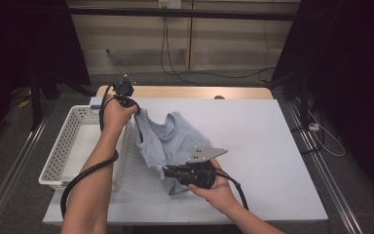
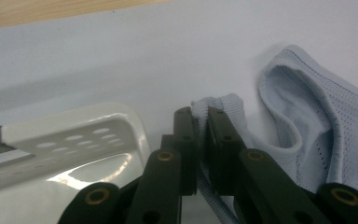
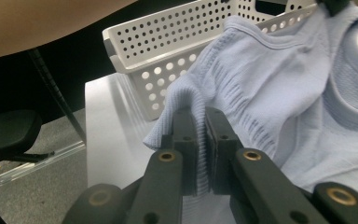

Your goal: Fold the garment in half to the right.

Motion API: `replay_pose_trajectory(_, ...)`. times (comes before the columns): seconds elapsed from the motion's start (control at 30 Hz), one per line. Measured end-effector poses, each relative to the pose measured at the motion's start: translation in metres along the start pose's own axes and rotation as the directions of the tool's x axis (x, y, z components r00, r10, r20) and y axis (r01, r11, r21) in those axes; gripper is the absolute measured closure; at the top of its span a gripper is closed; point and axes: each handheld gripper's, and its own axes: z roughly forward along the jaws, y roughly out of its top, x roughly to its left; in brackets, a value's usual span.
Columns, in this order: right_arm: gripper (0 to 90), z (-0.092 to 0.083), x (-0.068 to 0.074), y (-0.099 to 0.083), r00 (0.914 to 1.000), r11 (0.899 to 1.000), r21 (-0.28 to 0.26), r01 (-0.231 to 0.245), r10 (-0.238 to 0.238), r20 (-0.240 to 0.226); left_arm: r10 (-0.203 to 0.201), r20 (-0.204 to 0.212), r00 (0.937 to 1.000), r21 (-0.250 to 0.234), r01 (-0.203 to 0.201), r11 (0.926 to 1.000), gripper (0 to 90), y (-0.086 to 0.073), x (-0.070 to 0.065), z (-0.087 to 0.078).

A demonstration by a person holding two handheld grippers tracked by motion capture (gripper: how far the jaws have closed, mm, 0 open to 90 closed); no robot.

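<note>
Fabric sits pinched in both grippers: nearest the person, the right gripper (image 1: 168, 170) has its fingers (image 3: 186, 140) clamped on the ribbed lower edge of the pale blue tank top (image 1: 168, 141), as the right gripper view shows, with the cloth bunched thin between the pads. The top lies partly lifted over the white bench (image 1: 263, 146), just beside the perforated white basket (image 1: 58, 156) at the left. Farther off, the left gripper (image 1: 135, 109) holds a shoulder strap, its fingers (image 2: 221, 135) closed tight on the knit band just beyond the basket's corner.

The step in hand looks like spreading or lifting the garment between the two holds. To do it well, both grips should stay firm while the hands draw apart evenly, so the cloth comes taut without twisting. The strap is narrow and stretchy, so a hard tug could slip it out; a slow, level pull seems safer. Keeping the hem clear of the basket wall should prevent snagging on its rim.
</note>
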Motion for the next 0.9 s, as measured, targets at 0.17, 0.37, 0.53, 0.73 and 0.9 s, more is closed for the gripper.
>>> replay_pose_trajectory(0.17,85.3,-0.002,-0.002,0.0,1.0,1.0,-0.003,0.002,-0.002,0.003,-0.02,-0.003,0.9998,-0.008,0.02,0.9998,83.6,-0.003,0.006,-0.007)
replay_pose_trajectory(0.37,85.2,-0.002,-0.001,0.001,0.9999,1.0,0.006,0.013,-0.013,0.005,-0.028,0.0,0.9996,-0.017,0.028,0.9995,83.4,-0.007,0.01,-0.012)
replay_pose_trajectory(0.53,85.2,-0.007,-0.004,-0.002,0.9998,1.0,0.006,0.006,-0.006,0.016,-0.037,0.003,0.9993,-0.019,0.037,0.9991,83.0,-0.008,0.012,-0.014)
replay_pose_trajectory(0.73,85.3,-0.014,-0.008,-0.005,0.9994,1.0,0.005,-0.003,0.003,0.033,-0.037,0.002,0.9993,-0.023,0.037,0.9991,82.9,-0.006,0.007,-0.013)
replay_pose_trajectory(0.9,85.4,-0.017,-0.01,-0.007,0.999,1.0,0.008,-0.005,0.004,0.045,-0.028,0.001,0.9996,-0.019,0.028,0.9994,82.7,-0.003,0.004,-0.011)
